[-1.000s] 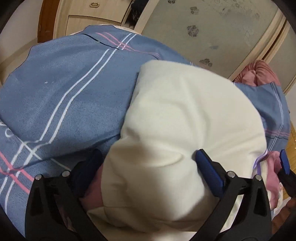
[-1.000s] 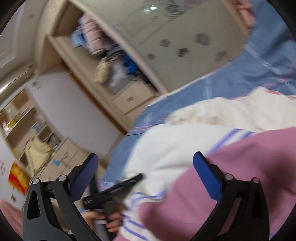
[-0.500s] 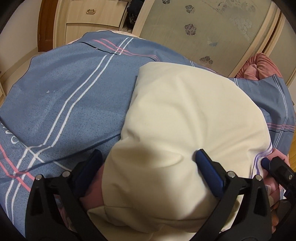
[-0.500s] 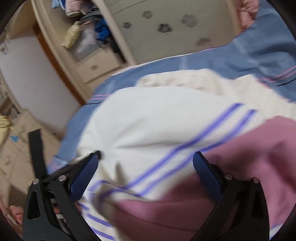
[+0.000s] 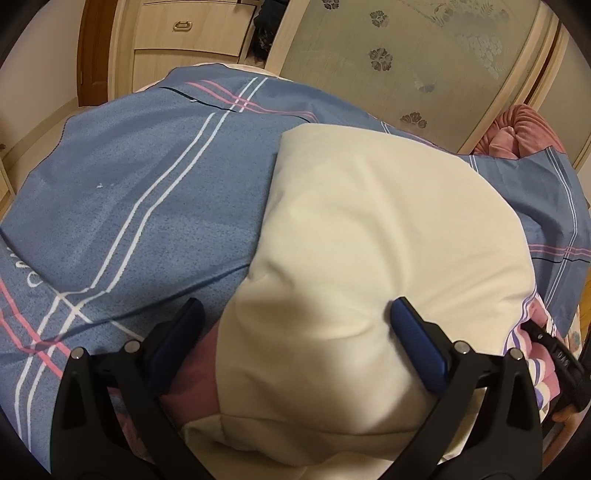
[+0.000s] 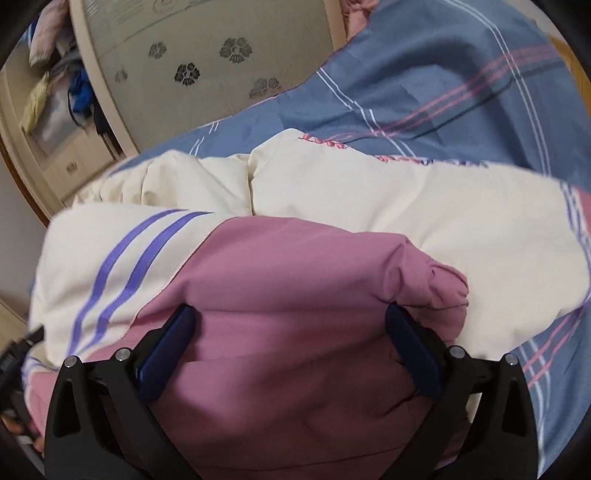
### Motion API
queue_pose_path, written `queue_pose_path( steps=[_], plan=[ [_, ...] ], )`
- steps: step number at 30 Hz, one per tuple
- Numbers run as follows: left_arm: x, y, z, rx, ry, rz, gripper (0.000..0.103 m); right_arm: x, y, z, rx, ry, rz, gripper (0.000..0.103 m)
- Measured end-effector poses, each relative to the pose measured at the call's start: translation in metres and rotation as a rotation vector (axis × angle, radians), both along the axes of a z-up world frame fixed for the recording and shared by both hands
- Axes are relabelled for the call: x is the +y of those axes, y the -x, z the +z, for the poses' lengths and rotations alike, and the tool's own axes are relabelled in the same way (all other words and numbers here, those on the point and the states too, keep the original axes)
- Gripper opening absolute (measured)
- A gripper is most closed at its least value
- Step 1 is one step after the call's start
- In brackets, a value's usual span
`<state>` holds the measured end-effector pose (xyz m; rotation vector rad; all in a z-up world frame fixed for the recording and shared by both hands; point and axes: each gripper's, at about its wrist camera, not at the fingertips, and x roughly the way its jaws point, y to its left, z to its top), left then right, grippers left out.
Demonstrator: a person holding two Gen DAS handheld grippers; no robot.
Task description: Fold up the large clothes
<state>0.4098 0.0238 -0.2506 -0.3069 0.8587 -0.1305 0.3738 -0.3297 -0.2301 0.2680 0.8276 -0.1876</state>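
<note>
A bed under a blue striped cover (image 5: 147, 206) fills the space ahead of both claws. On it lies a large cream and pink jacket (image 5: 369, 240), bunched directly beneath and ahead of them. The left claw (image 5: 295, 343) stands wide over the cream fabric. The right claw (image 6: 291, 347) stands wide over the pink sleeve (image 6: 295, 295), gripping nothing.

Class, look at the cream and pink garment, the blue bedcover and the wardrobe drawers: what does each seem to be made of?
Garment: probably padded woven synthetic, smooth and matte; it puffs up with soft creases. Bedcover: likely printed cotton, flat and matte, with a speckled weave. Drawers: pale wood or laminate with a faint sheen and a metal-looking handle.
</note>
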Motion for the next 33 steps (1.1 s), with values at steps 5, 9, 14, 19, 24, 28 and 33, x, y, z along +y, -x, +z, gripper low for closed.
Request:
queue_pose_path(
  steps=[5, 9, 14, 19, 24, 28, 33],
  plan=[
    [-0.017, 0.03, 0.045, -0.112, -0.097, -0.012, 0.101, -0.012, 0.008, 0.009, -0.008, -0.082, 0.01, 0.102],
    [-0.059, 0.085, 0.098, -0.299, -0.175, -0.015, 0.101, -0.02, 0.017, 0.029, -0.045, -0.17, 0.041, 0.102],
    [-0.131, 0.099, 0.116, -0.34, -0.144, -0.046, 0.101, -0.051, 0.054, 0.064, -0.108, -0.257, -0.003, 0.102],
    [-0.189, 0.059, 0.017, -0.168, -0.259, -0.108, 0.101, -0.128, 0.121, 0.079, -0.368, -0.336, -0.35, 0.102],
    [-0.186, 0.054, 0.013, -0.161, -0.279, -0.143, 0.101, -0.2, 0.16, -0.014, -0.226, -0.726, -0.879, 0.102],
    [-0.185, 0.053, 0.011, -0.163, -0.29, -0.145, 0.101, -0.205, 0.145, -0.035, -0.254, -0.745, -0.83, 0.102],
    [-0.185, 0.054, 0.011, -0.164, -0.281, -0.148, 0.101, -0.202, 0.102, -0.038, -0.409, -0.736, -0.635, 0.102]
  ],
)
